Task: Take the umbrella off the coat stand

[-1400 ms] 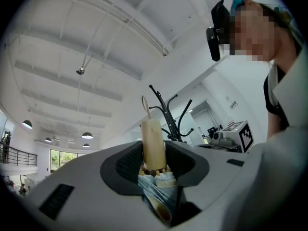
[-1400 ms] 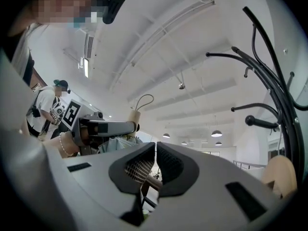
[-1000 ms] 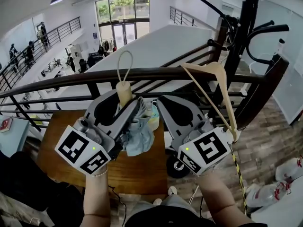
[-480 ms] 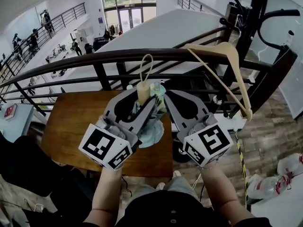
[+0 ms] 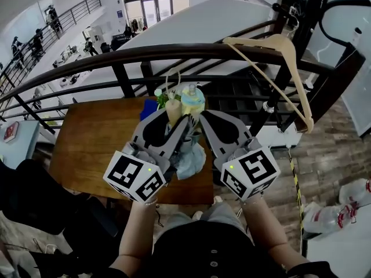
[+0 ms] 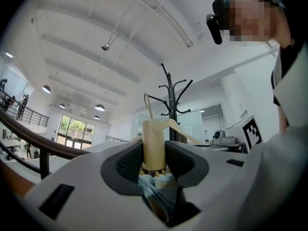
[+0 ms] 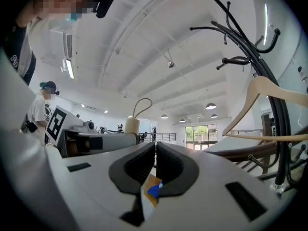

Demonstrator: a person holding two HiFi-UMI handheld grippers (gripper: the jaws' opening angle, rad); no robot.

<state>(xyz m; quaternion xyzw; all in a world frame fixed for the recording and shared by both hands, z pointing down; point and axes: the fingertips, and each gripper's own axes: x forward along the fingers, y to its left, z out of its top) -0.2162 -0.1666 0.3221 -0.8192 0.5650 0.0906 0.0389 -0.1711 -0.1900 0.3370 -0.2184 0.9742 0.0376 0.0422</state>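
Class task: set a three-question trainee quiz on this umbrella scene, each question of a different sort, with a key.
1. True or false: the left gripper is closed on the umbrella handle.
2. Which thing shows beside the black coat stand? A. wooden hanger B. raincoat C. hat
3. In a few words: what is between the fingers of the right gripper?
Key: 1 true; 2 A; 3 nothing, they are together.
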